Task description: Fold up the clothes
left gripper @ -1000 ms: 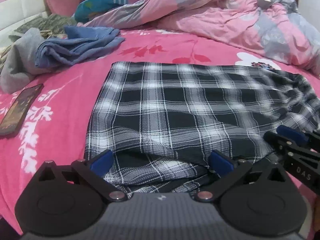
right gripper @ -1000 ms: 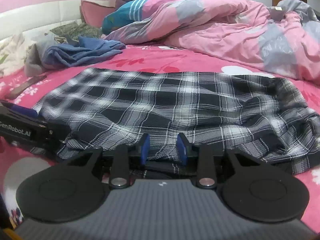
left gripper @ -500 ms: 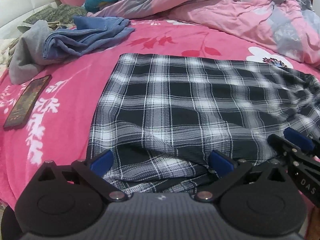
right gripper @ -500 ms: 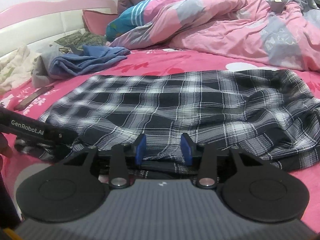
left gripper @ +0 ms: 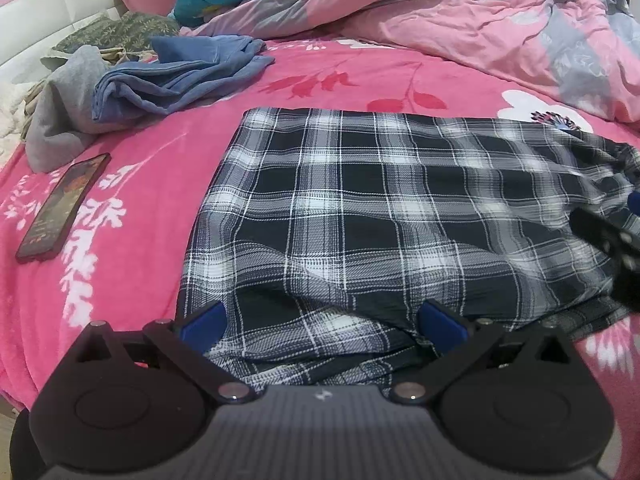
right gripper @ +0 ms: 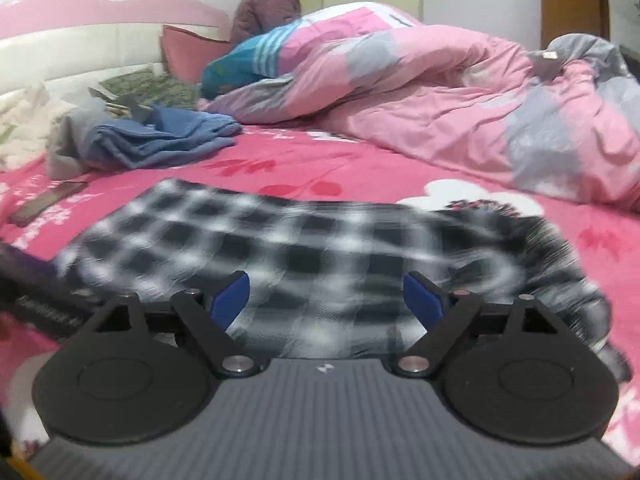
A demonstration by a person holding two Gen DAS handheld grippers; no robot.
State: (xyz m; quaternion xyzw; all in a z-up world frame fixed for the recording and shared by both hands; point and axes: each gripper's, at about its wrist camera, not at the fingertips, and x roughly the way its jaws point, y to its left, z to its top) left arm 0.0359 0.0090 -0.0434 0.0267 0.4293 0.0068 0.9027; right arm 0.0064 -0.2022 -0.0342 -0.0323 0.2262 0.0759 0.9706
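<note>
A black-and-white plaid garment lies folded flat on the pink bed; it also shows, blurred, in the right wrist view. My left gripper is open, its blue pads either side of the garment's near edge. My right gripper is open and empty, raised just above the garment's near edge. The right gripper also shows at the right edge of the left wrist view. The left gripper shows at the far left of the right wrist view.
A blue garment and a grey one lie crumpled at the back left. A phone lies on the sheet to the left. A pink quilt is heaped at the back. A person sits beyond the bed.
My right gripper has opened, let go of the garment's edge, and lifted away. My left gripper stays open and has pulled up and back slightly.
</note>
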